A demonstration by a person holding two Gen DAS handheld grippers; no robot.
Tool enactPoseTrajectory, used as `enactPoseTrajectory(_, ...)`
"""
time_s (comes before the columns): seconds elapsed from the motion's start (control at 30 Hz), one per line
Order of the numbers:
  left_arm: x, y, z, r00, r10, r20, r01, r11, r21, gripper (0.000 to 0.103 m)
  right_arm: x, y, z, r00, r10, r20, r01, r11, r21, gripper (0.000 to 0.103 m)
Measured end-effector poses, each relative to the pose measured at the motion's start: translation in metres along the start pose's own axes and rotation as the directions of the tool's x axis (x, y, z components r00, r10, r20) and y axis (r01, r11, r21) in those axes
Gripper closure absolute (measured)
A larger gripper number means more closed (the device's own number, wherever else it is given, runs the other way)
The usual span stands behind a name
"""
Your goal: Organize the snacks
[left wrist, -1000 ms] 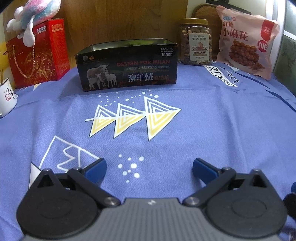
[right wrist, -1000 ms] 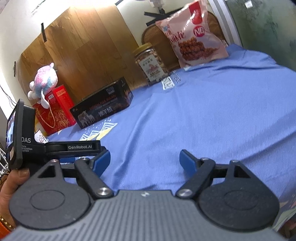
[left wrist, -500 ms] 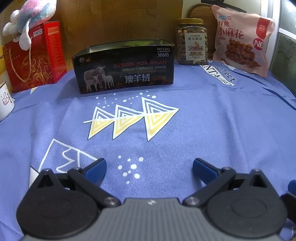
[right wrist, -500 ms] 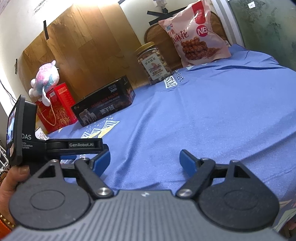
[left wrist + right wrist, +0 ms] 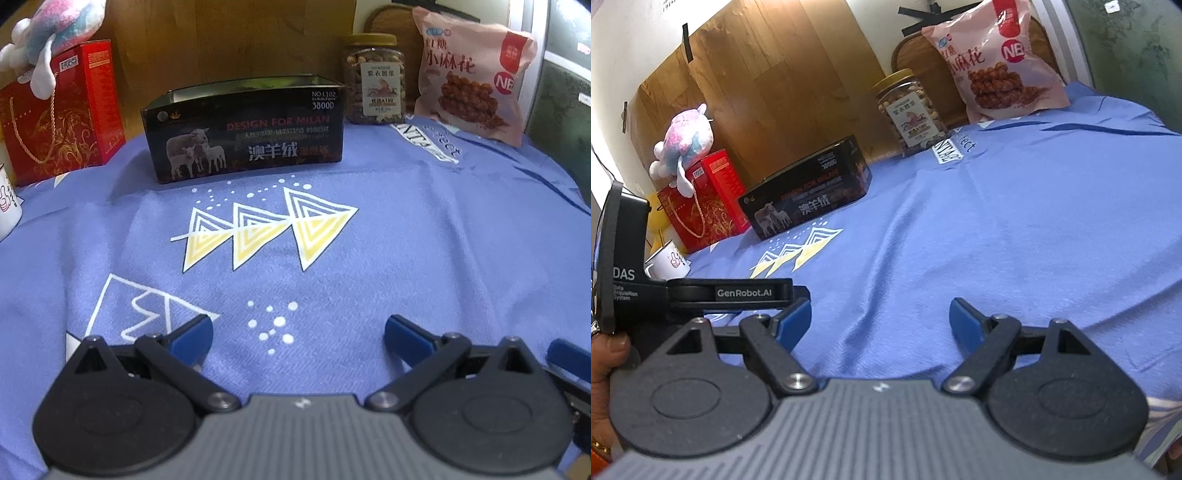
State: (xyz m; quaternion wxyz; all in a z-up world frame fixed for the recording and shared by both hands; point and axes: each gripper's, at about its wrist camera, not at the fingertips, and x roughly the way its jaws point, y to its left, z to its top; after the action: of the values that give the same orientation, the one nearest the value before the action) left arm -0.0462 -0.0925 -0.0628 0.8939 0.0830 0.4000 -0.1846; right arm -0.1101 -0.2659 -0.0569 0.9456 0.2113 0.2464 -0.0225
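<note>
1. Both tongs are empty with their blue fingers spread wide apart: the left tongs (image 5: pixel 298 332) hang low over the blue cloth (image 5: pixel 424 240) on the counter, and the right tongs (image 5: pixel 879 317) do the same just beside them.
2. The snacks stand at the far edge. In the left wrist view the nut jar (image 5: pixel 373 79) is at 1 o'clock and the pink snack bag (image 5: pixel 472 81) at 2 o'clock, touching or nearly so. The open black box (image 5: pixel 243 127) sits at 12 o'clock, likely the place for them.
3. Risk: the bag leans upright against the wall, so a pinch near its top could let it sag or slip out, and it may brush the jar.
4. Risk: the jar is round and smooth, and an off-centre squeeze could tip it or spin it out of the fingers.
5. Risk: the cloth is wrinkled, so dragging a finger could bunch it and shift the box.
6. Risk: the two tongs are close together and could knock each other when reaching.
7. Compared with a second ago, the left view has crept nearer the box and jar. The right view has swung so that the box, the red gift bag (image 5: pixel 701 206) and a white mug (image 5: pixel 666 264) sit more centrally. Both tongs remain spread.
</note>
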Motion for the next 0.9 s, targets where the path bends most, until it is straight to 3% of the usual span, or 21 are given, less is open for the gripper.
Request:
enactPoseTrajectory(0.17, -0.001, 0.003, 0.006, 0.999, 0.014, -0.044, -0.014, 1.000, 0.001, 0.000, 0.001, 0.004, 0.008, 1.000, 0.017, 0.007, -0.017, 1.000, 0.013, 0.019)
enactPoseTrajectory(0.5, -0.022, 0.026, 0.013, 0.988, 0.154, 0.032, -0.153, 0.987, -0.039, 0.000, 0.008, 0.024, 0.023, 0.992, 0.124, -0.013, -0.124, 0.992, -0.018, 0.019)
enactPoseTrajectory(0.67, -0.031, 0.030, 0.016, 0.966, 0.247, 0.083, -0.244, 0.969, -0.038, 0.000, 0.014, 0.029, 0.038, 0.981, 0.195, -0.018, -0.195, 0.981, 0.003, 0.019)
enactPoseTrajectory(0.9, -0.040, 0.024, 0.016, 0.920, 0.358, 0.158, -0.365, 0.931, 0.014, 0.000, 0.018, 0.029, 0.033, 0.967, 0.251, -0.036, -0.249, 0.967, 0.059, 0.019)
